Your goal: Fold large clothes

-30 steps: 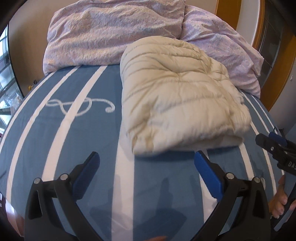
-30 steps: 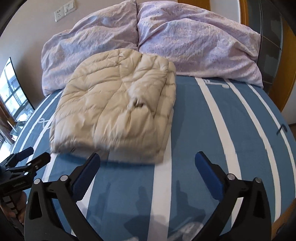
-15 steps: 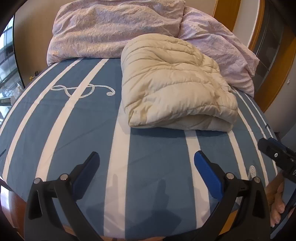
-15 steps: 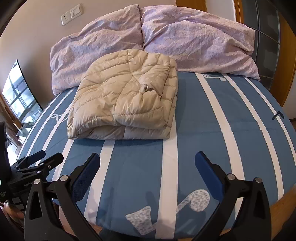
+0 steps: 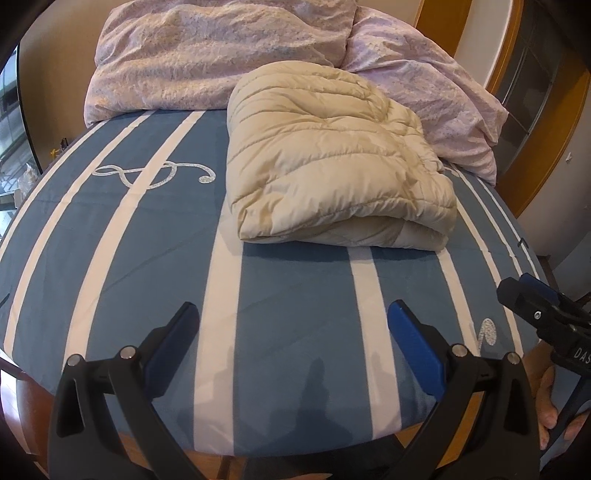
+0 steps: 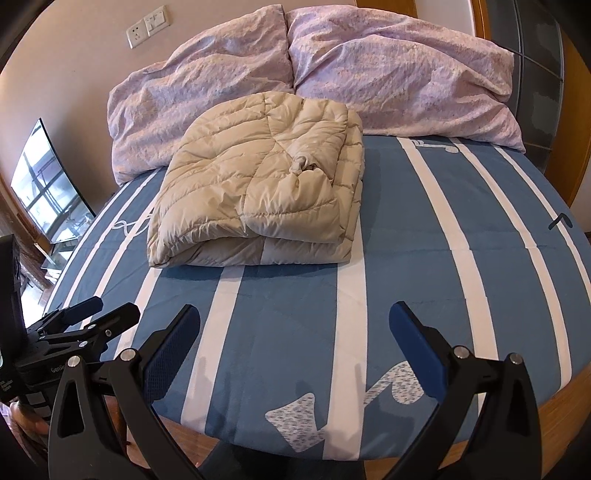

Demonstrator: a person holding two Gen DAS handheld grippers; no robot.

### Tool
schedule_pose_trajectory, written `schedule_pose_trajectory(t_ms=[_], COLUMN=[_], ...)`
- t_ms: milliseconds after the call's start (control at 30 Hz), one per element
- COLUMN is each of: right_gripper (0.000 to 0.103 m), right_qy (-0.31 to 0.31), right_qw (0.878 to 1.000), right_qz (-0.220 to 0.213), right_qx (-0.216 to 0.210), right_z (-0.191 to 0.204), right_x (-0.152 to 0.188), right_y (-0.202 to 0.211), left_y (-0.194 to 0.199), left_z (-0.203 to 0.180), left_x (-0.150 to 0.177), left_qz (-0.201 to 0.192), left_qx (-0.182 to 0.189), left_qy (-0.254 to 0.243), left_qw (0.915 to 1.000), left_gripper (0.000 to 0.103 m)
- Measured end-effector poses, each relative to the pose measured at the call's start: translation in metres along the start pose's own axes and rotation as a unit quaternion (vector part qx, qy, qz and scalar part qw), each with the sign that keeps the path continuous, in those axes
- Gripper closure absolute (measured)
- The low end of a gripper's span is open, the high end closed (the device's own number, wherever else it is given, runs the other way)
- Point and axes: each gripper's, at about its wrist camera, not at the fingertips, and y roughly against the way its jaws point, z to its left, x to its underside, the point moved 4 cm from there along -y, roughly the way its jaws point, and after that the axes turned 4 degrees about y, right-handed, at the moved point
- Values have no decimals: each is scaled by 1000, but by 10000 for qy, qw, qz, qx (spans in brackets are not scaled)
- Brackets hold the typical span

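Both grippers have drawn back from the bed since half a second ago — the jacket sits farther off in both views, and more of the sheet's near edge and the wooden frame under it now shows.

Left gripper (image 5: 293, 341): jaws spread wide, nothing between the blue pads, hanging over the foot of the bed. Right gripper (image 6: 295, 343): same, wide apart and empty. Each shows at the other's edge — the right one at 3 o'clock in the left view, with a hand (image 5: 550, 406) below it; the left one at 8 o'clock in the right view.

Jacket (image 5: 332, 162) — cream, quilted, folded into a thick rectangle, folded edge facing the grippers. It lies on the blue sheet (image 6: 406, 266) with white stripes, toward 12 o'clock, its far end touching the two lilac pillows (image 6: 388, 74) at the head. Well apart from both grippers.

Treble-clef print (image 5: 155, 173) at 10 o'clock, just beside the jacket. Wall socket (image 6: 147, 26) above the pillows.
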Motion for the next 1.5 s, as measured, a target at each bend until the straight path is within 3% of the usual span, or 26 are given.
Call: schedule_pose_trajectory(t_ms=[600, 1500], right_gripper=[1, 1], right_qy=[21, -47], right_qw=[9998, 9997], right_qz=[-101, -31], right_qx=[-179, -255], right_z=[8, 10], right_x=[-5, -1], right_y=[21, 16], left_y=[22, 22], left_z=[-10, -11], left_x=[-3, 0], left_qz=[-20, 58], left_qx=[524, 621], left_qy=[81, 141], left_qw=[9986, 9980], left_gripper=[2, 2])
